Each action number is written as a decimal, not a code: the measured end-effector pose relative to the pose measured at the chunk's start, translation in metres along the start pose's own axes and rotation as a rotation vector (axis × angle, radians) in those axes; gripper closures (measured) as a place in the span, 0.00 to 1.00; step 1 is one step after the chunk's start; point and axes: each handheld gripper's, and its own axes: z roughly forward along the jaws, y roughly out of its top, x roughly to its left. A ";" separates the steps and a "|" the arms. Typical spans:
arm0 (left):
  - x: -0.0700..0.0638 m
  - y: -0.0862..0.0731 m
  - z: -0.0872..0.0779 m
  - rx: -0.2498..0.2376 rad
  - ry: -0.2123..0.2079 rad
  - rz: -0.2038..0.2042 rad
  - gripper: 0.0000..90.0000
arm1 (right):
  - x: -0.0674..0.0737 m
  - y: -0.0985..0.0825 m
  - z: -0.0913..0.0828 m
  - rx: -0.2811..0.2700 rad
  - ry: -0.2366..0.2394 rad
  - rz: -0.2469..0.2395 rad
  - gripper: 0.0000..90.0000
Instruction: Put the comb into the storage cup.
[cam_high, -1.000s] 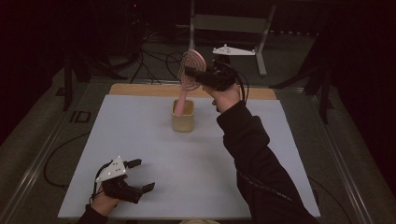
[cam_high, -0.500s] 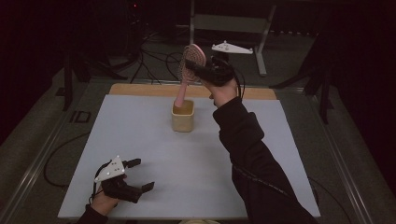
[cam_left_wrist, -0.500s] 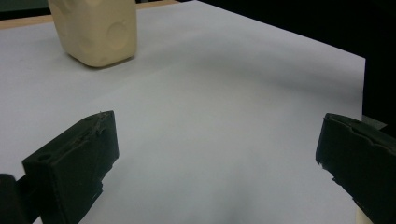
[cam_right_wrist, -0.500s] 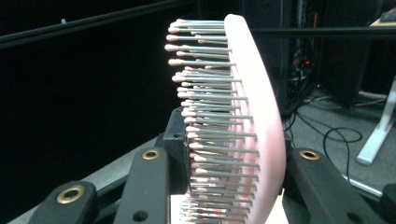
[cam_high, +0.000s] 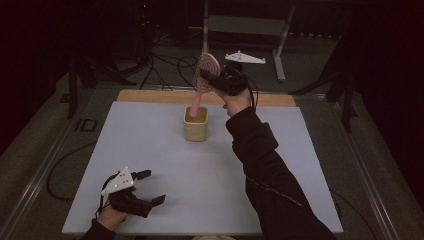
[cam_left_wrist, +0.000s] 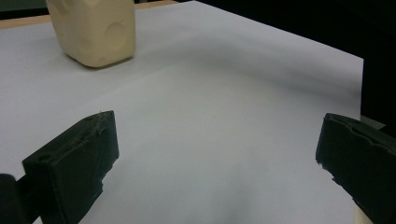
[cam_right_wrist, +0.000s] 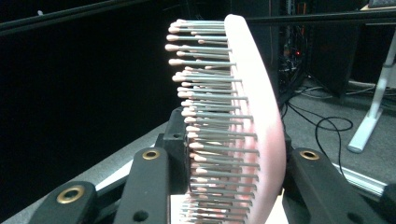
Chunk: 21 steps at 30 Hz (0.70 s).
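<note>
The lower end of the pink plastic hairbrush (cam_high: 202, 85) handle sits inside the cream square holder cup (cam_high: 195, 126), hidden by its wall. In the left gripper view, the cup's (cam_left_wrist: 93, 32) top is cut off by the upper edge. In the right gripper view, the brush's (cam_right_wrist: 252, 116) handle lies below the frame; jaw contact behind the bristles is obscured.

This looks like a lab recording bay: black curtains wall off the space, loose cables (cam_high: 165, 65) snake across grey carpet, a metal stand (cam_high: 280, 47) rises behind, and a plain white tabletop (cam_high: 150, 145) sits on a railed frame under dim light.
</note>
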 end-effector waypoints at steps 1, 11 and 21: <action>0.000 0.000 0.000 0.001 0.000 0.002 0.00 | -0.001 -0.001 0.001 0.000 -0.001 0.002 0.72; -0.001 0.000 0.000 -0.002 -0.007 0.007 0.00 | -0.003 -0.015 0.012 0.019 -0.002 0.012 0.72; -0.001 0.000 0.000 -0.003 -0.009 0.007 0.00 | -0.006 -0.027 0.018 0.035 -0.008 0.021 0.72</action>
